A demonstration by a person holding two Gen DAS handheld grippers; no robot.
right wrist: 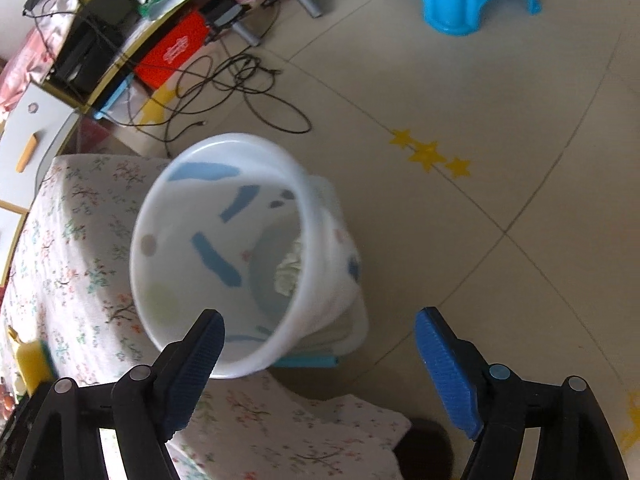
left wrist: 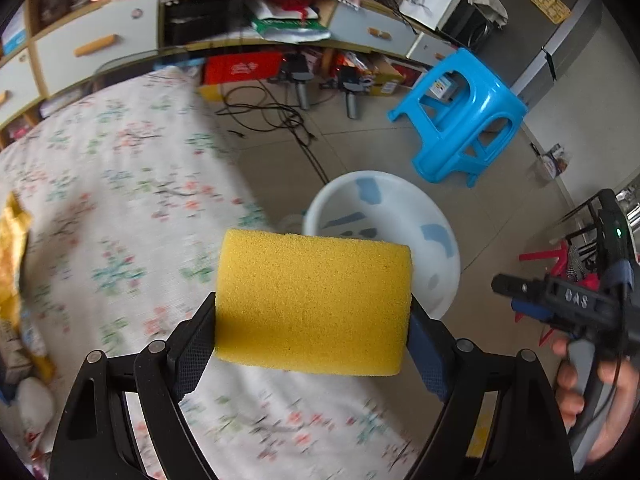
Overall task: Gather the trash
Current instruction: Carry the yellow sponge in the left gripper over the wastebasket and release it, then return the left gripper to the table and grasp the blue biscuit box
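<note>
Yellow sponge [left wrist: 312, 304] fills the centre of your left wrist view, pinched at both ends between the black fingers of your left gripper [left wrist: 312, 336], so that gripper is closed firmly on it and holding it up above the floral cloth [left wrist: 120, 184] that spreads across the left half of the frame. Just beyond the sponge, right of centre, you've got the white bin [left wrist: 436, 236] with its blue patches, standing on the tiled floor [left wrist: 360, 148] beside the cloth's edge. At the right edge of that same view your right hand [left wrist: 592, 392] grips the handle of the other tool. Over in the right wrist view, your right gripper [right wrist: 320, 344] is spread wide with nothing between its blue pads [right wrist: 444, 368], and the bin's open mouth sits left of centre, its rim just behind the left pad. Something pale and crumpled lies at the bottom of the bin. A blue stool [left wrist: 460, 120] stands upper right in the left view, well apart from the bin.
</note>
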